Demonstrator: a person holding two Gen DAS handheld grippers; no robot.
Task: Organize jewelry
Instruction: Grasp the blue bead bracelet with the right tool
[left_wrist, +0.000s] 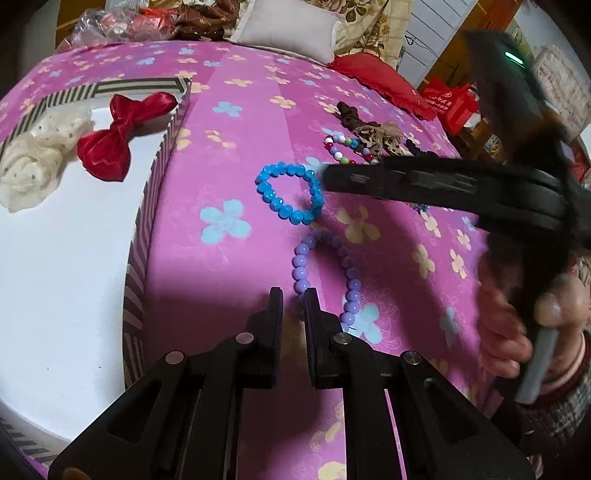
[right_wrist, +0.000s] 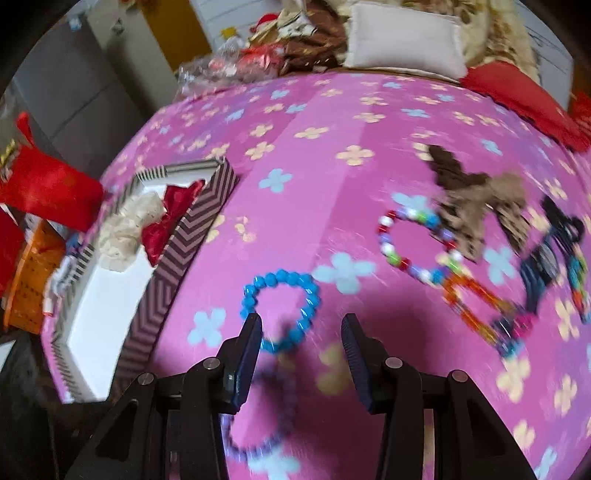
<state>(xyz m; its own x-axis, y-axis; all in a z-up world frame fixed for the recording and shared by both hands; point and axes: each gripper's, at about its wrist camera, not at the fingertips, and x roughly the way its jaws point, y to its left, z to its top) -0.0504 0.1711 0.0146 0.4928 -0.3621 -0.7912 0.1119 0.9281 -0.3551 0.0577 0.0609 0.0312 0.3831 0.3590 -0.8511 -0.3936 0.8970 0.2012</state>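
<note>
Blue bracelet (right_wrist: 280, 310) lies between the right gripper's (right_wrist: 301, 332) parted fingers.

A white pillow (right_wrist: 404, 40) is lying beyond the pink flowered bedspread (left_wrist: 258, 96), beside a red cushion (left_wrist: 380, 79) and crinkled plastic wrapping (right_wrist: 221, 68).
</note>
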